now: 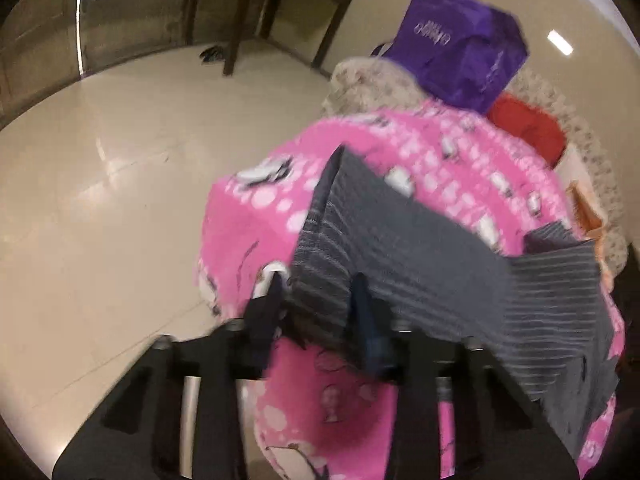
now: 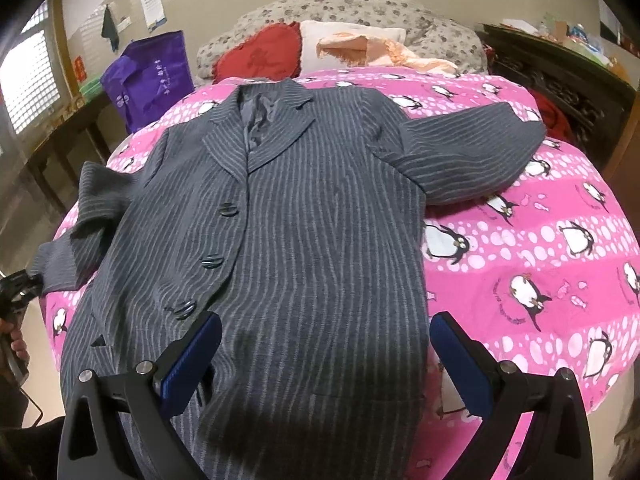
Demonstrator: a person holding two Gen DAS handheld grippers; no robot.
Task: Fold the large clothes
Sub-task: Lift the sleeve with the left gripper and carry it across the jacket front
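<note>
A: Where's the pinstriped coat?

B: Flat on the penguin blanket, on the bed. Left claw pinches its sleeve cuff; right claw gapes above the hem.

A: Handling?

B: Heavy, floppy; hold the seams.

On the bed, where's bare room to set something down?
Free: pink penguin blanket right of the striped coat, below its spread sleeve. Crowded: head end, with the red cushion, peach cloth and purple bag.
</note>
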